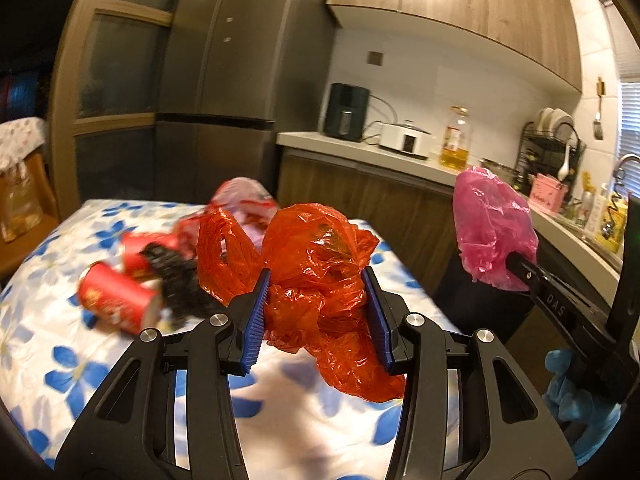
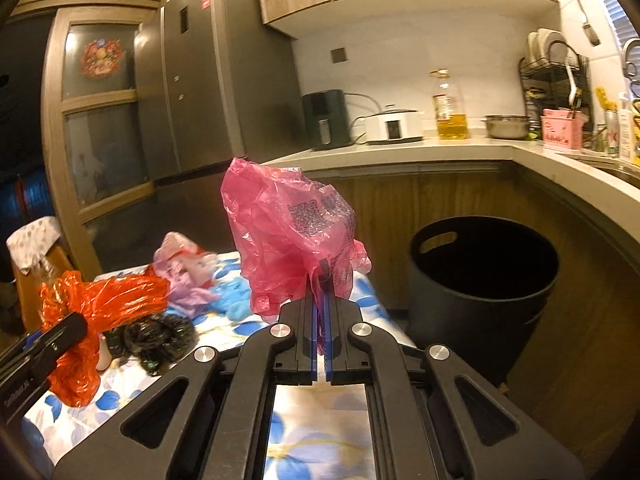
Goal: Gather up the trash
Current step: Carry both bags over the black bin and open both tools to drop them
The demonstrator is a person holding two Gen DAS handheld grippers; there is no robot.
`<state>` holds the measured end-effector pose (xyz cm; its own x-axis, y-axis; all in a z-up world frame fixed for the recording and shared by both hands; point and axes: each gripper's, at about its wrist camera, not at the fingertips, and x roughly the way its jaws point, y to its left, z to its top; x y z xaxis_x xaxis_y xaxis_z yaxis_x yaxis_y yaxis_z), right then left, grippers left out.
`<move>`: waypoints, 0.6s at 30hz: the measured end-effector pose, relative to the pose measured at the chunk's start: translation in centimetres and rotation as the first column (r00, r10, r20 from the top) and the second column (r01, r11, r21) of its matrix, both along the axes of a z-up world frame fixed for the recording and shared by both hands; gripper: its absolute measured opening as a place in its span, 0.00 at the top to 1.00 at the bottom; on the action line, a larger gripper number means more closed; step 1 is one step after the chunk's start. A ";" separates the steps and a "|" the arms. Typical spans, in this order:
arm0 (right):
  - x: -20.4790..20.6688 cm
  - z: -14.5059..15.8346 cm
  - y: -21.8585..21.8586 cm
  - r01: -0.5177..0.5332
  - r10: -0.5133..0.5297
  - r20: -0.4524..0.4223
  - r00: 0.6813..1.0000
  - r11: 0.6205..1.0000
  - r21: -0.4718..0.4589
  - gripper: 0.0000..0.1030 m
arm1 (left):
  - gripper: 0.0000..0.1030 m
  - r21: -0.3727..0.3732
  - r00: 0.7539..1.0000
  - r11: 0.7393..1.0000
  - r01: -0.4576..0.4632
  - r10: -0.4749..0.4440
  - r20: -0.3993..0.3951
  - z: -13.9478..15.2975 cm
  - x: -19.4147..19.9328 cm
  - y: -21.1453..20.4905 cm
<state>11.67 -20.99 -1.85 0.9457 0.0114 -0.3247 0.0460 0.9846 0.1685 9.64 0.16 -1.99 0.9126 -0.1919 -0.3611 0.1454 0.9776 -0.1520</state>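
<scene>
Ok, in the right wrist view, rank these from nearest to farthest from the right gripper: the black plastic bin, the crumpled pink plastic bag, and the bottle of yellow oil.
1. The crumpled pink plastic bag, pinched in the right gripper.
2. The black plastic bin, on the floor to the right, beside the table.
3. The bottle of yellow oil, far back on the counter.

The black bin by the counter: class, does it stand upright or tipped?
Upright: the black bin stands on the floor, open rim facing up.
</scene>
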 end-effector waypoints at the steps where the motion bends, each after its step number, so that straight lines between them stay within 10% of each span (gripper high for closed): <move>1: -0.1 0.1 -0.5 0.015 -0.015 0.005 1.000 1.000 -0.002 0.97 | 0.58 0.004 1.000 1.000 0.012 -0.012 0.005 0.2 0.3 -0.6; 18: 0.0 2.2 -10.9 0.309 -0.308 0.086 0.947 0.951 0.005 0.97 | 0.58 0.028 0.963 0.968 0.248 -0.250 0.105 4.3 6.2 -14.0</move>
